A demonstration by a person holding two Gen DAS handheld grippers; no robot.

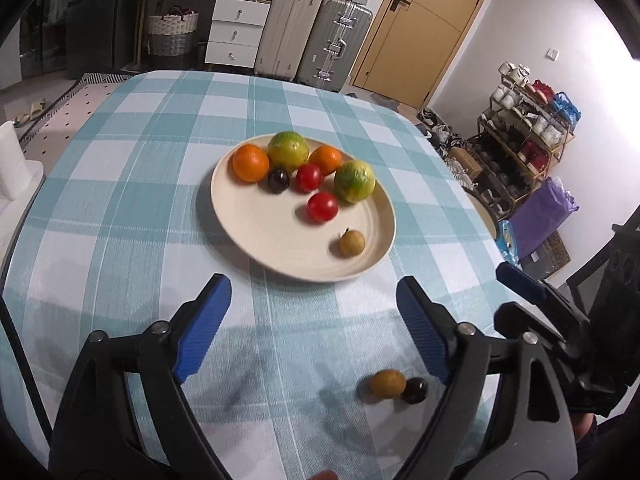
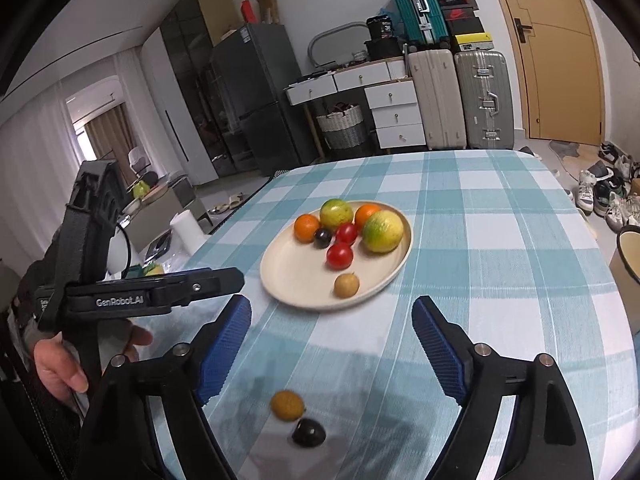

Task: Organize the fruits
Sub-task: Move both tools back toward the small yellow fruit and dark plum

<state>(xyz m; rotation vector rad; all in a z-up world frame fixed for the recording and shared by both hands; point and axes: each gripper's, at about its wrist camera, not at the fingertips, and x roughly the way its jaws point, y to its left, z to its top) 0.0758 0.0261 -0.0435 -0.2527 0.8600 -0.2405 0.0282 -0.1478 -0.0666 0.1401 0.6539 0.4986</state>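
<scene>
A cream plate (image 1: 240, 216) sits on the checked bench (image 1: 140, 184) and holds two oranges (image 1: 251, 163), two green-yellow citrus fruits (image 1: 355, 181), two red tomatoes (image 1: 322, 207), one dark plum (image 1: 278, 179) and, near its front rim, a small tan fruit (image 1: 352, 243). In front of the plate, on the bare cloth, another tan fruit (image 2: 287, 405) lies touching a second dark plum (image 2: 308, 432). The left hand-held gripper (image 1: 314, 328) hovers just before the plate's near rim, tilted downward, jaws spread wide and gripping nothing. The right hand-held gripper (image 2: 332, 344) hangs beside it, likewise wide open and empty, the two loose fruits below its jaws. A hand (image 2: 60, 360) grips the left tool's handle.
</scene>
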